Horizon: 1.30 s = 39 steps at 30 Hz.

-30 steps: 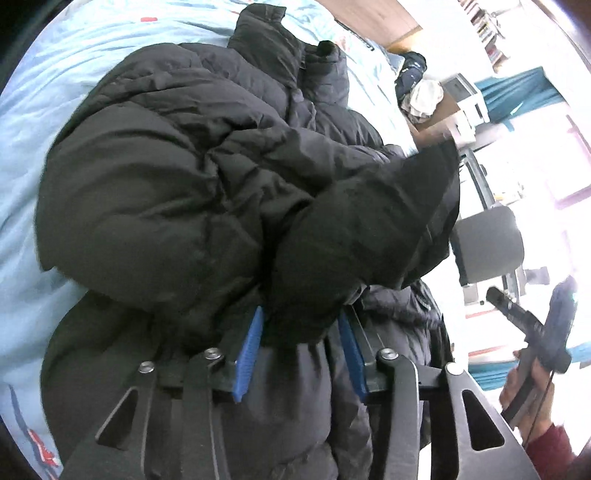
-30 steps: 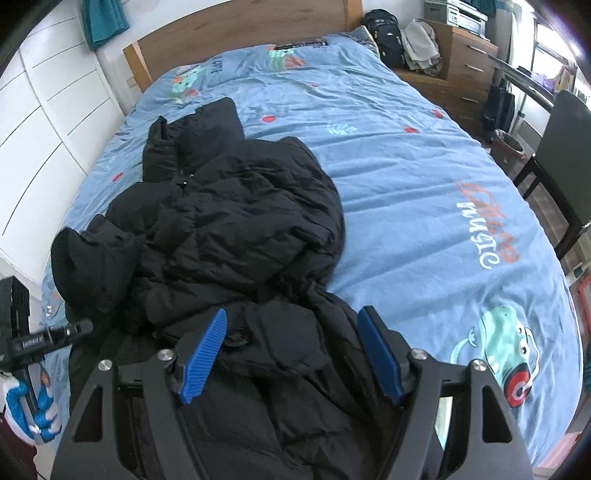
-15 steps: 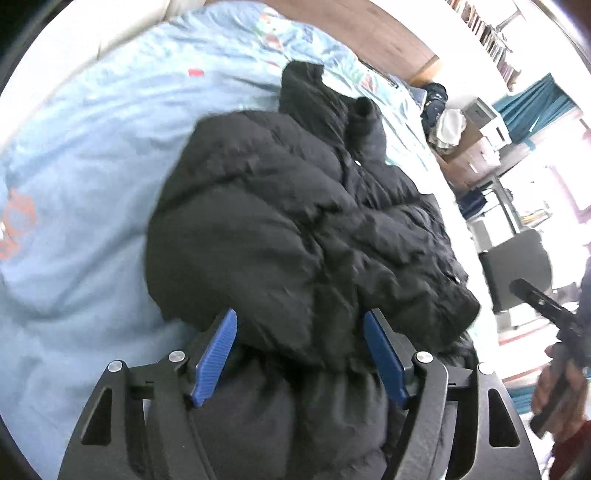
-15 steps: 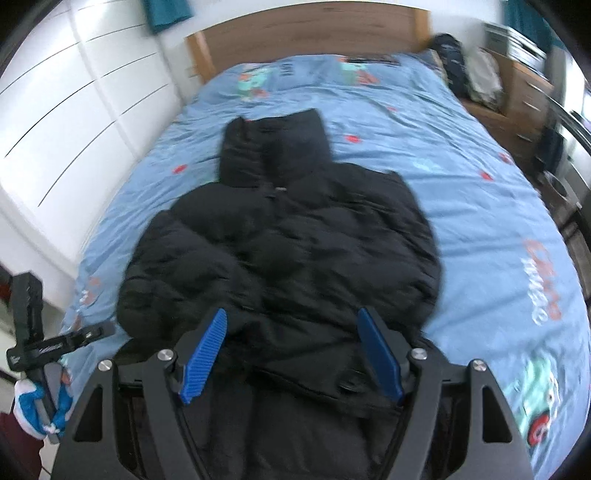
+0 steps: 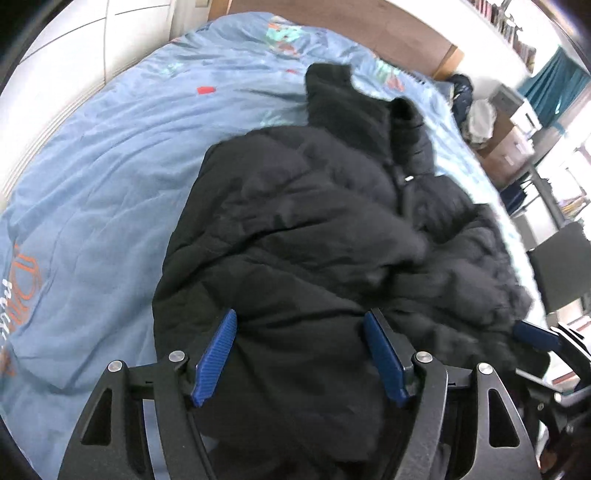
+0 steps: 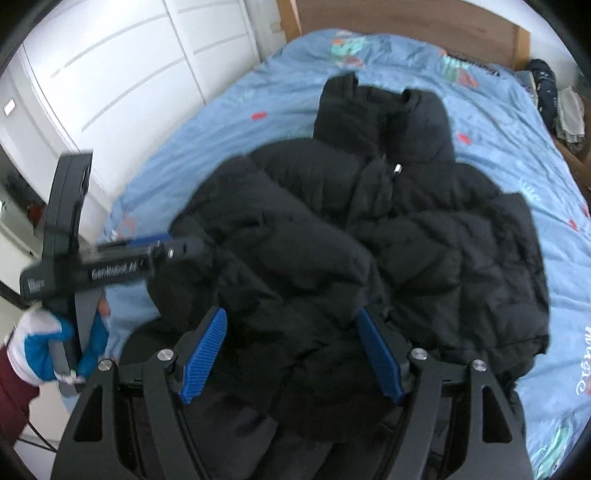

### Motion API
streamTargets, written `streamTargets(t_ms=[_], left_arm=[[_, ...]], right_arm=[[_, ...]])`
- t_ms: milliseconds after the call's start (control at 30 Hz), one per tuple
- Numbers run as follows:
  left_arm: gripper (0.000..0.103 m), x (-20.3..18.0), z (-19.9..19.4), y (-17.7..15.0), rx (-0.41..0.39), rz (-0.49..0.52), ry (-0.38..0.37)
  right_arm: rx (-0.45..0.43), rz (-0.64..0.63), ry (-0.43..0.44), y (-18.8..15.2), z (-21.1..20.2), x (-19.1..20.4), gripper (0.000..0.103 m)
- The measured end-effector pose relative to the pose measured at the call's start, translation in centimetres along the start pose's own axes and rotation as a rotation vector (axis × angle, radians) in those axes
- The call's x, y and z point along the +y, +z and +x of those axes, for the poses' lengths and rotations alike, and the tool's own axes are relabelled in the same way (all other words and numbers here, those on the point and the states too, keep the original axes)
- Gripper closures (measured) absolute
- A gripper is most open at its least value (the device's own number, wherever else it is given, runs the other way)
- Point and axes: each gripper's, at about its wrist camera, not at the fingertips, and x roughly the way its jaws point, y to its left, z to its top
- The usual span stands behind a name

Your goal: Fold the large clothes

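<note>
A black puffer jacket (image 5: 314, 240) lies front up on the blue bed cover (image 5: 92, 184), its collar toward the headboard and one sleeve folded across its chest. My left gripper (image 5: 300, 317) hovers open over the jacket's lower part, its blue pads wide apart and holding nothing. My right gripper (image 6: 292, 314) is also open above the jacket (image 6: 369, 240) near the hem, nothing between its pads. In the right wrist view the left gripper (image 6: 147, 251) shows at the left, held by a gloved hand (image 6: 40, 347). The right gripper's blue pad (image 5: 532, 336) peeks in at the left view's right edge.
A wooden headboard (image 6: 424, 26) closes the far end of the bed. White wardrobe doors (image 6: 129, 74) run along the left side. A dark chair (image 5: 565, 266) and a dresser with piled clothes (image 5: 480, 122) stand to the right. Bare cover (image 6: 517, 122) surrounds the jacket.
The left gripper has let go of the jacket sleeve, which now lies folded across the chest, and has drawn back. The right gripper has swung over to the jacket's middle near the hem.
</note>
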Motion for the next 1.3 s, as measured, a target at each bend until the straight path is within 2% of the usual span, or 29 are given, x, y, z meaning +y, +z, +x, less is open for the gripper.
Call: streamTargets(t_ms=[133, 267, 467, 667, 767, 867, 1000, 1100, 1300], left_arm=[[0.029, 1.0, 2.4, -1.1, 0.015, -0.009, 0.009], [0.023, 0.5, 3.8, -1.5, 0.029, 0.024, 0.045], [0.022, 0.7, 2.2, -0.5, 0.034, 0.004, 0.031], [0.022, -0.3, -0.2, 2.9, -0.042, 0.043, 0.031], [0.022, -0.9, 0.5, 4.8, -0.052, 0.057, 0.034], [0.022, -0.9, 2.7, 5.8, -0.023, 0.054, 0.047], [0.022, -0.5, 5.4, 4.9, 0.013, 0.051, 0.066], [0.019, 0.0, 6.4, 4.0, 0.006, 0.043, 0.062], [0.016, 0.2, 7.3, 3.4, 0.012, 0.052, 0.056]], right_arm=[[0.060, -0.019, -0.036, -1.9, 3.1, -1.4, 0.030], [0.091, -0.030, -0.028, -3.5, 5.3, -2.8, 0.030], [0.101, -0.051, -0.012, -3.0, 4.8, -2.6, 0.030], [0.023, -0.100, 0.020, -1.1, 0.7, -2.0, 0.030], [-0.015, -0.121, 0.028, 0.6, 0.3, -1.7, 0.030], [-0.028, -0.134, 0.030, 2.0, 1.4, -1.4, 0.030], [0.012, -0.149, 0.025, 2.0, 4.3, -1.4, 0.030], [0.059, -0.144, 0.025, 1.0, 6.5, -2.2, 0.030], [0.050, -0.138, 0.061, -0.1, 7.6, -3.5, 0.030]])
